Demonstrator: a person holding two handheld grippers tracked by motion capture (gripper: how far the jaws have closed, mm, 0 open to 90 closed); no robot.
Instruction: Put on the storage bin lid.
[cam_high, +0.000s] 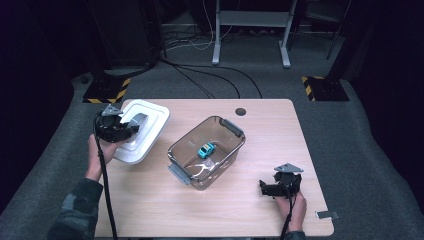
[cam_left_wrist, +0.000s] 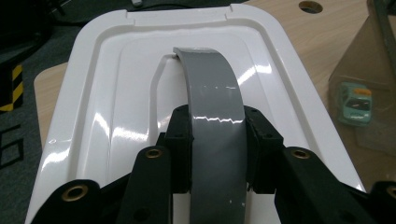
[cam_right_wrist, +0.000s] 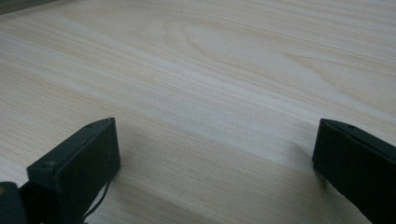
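Where the table (cam_high: 150, 210) meets its left edge, we note the left gripper (cam_high: 123, 128) clamped on the grey handle (cam_high: 138, 121) of the white lid (cam_high: 150, 131); in the left gripper view the two black jaws press on either side of that grey arched handle (cam_left_wrist: 215, 116), with the glossy lid (cam_left_wrist: 107, 107) spread out beyond them. From above, the lid sits tilted at the table's left side, its far corner reaching past the edge, and we cannot tell whether its lower edge touches the wood. Just right of the lid, near the table's middle, stands the clear box (cam_high: 220, 150) with grey clips at two ends, apart from the lid. Inside it lies a small teal toy car (cam_high: 206, 149), roughly central on the box floor; the same car (cam_left_wrist: 356, 103) appears through the clear wall at the right of the left gripper view. Behind the box a dark round hole (cam_high: 241, 111) marks the tabletop. Farther right, near the front right corner, the right gripper (cam_high: 263, 189) is held low over bare wood, well apart from the box. Its jaws stand wide, nothing between them, with plain tabletop (cam_right_wrist: 210, 84) seen in the gap. A small grey tag (cam_high: 326, 215) lies at the table's right front corner.
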